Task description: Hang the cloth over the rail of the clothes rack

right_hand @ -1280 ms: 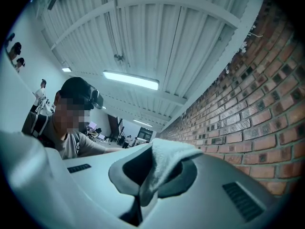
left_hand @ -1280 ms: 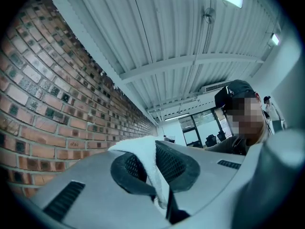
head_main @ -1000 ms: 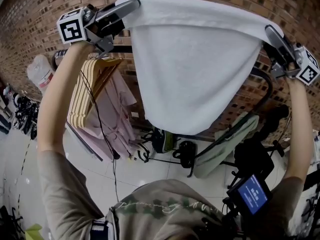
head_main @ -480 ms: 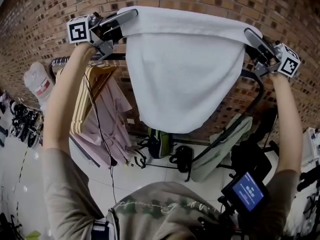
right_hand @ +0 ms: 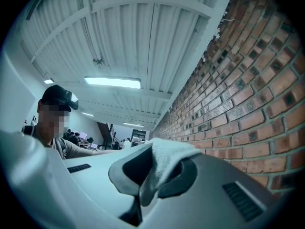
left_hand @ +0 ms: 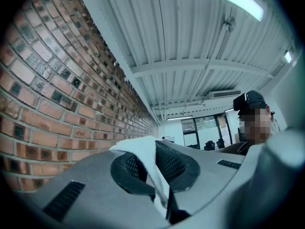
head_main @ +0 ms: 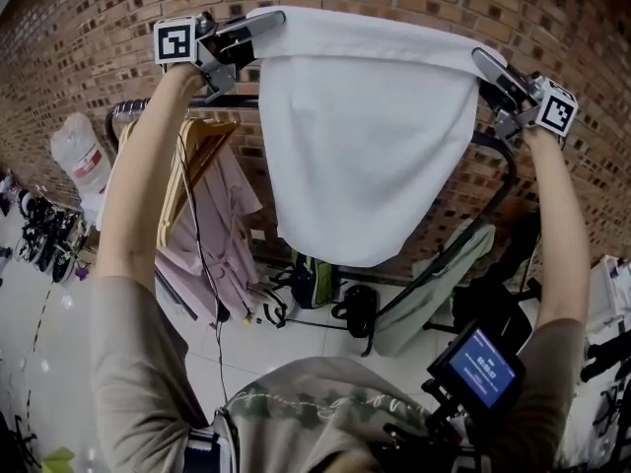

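cloth (head_main: pixel 365 136) near rail (head_main: pixel 235 101), ceiling (left_hand: pixel 190 37) from gripper views

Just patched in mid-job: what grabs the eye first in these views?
A white cloth is stretched wide and held high in front of the brick wall, sagging in the middle. The left gripper and right gripper each pinch a top corner, jaws shut on it. The clothes rack's black rail shows beside the cloth, with wooden hangers bunched at its left.
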A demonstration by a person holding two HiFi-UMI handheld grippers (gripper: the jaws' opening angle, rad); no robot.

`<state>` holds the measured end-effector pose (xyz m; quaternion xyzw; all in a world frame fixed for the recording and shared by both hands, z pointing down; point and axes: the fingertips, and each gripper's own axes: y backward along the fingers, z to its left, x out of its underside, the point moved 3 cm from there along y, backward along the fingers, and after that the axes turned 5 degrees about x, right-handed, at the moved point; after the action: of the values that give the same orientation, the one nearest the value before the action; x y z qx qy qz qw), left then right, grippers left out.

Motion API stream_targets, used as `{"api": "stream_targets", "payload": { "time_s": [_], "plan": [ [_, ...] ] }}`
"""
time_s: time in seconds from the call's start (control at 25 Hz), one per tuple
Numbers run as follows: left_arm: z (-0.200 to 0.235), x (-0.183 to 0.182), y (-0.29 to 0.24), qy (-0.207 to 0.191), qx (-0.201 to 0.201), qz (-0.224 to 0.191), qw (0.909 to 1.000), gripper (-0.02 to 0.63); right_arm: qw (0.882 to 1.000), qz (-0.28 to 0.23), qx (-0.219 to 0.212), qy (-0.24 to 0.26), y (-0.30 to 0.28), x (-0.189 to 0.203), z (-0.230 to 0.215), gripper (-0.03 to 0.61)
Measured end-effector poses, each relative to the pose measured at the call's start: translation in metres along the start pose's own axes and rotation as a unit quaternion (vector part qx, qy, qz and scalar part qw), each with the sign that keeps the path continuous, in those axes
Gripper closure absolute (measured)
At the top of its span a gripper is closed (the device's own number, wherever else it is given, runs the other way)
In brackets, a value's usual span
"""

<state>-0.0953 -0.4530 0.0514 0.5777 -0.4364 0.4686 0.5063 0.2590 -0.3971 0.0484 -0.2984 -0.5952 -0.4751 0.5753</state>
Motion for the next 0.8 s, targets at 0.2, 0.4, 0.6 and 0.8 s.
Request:
{"api": "stream_targets", "payload": {
  "time_s": [0.2, 0.4, 0.6, 0.8],
  "plan": [
    [0.013, -0.008, 0.0, -0.006, -0.05, 0.028, 0.9983, 0.595, 1.0, -0.007, 0.022, 0.009, -0.005, -0.008, -0.008, 0.563],
    [0.024, -0.017, 0.002, 0.008, -0.083, 0.032, 0.996, 0.595, 0.999, 0.01, 0.029, 0.03, -0.012, -0.02, -0.009, 0.561],
    [0.022, -0.033, 0.002, -0.017, -0.087, 0.035, 0.9954, 0.595, 0.998, 0.007, 0.044, 0.049, -0.019, -0.036, -0.007, 0.563],
    [0.035, -0.038, -0.001, -0.03, -0.088, 0.037, 0.995, 0.595, 0.997, 0.002, 0.051, 0.053, -0.022, -0.036, -0.022, 0.563]
  ]
}}
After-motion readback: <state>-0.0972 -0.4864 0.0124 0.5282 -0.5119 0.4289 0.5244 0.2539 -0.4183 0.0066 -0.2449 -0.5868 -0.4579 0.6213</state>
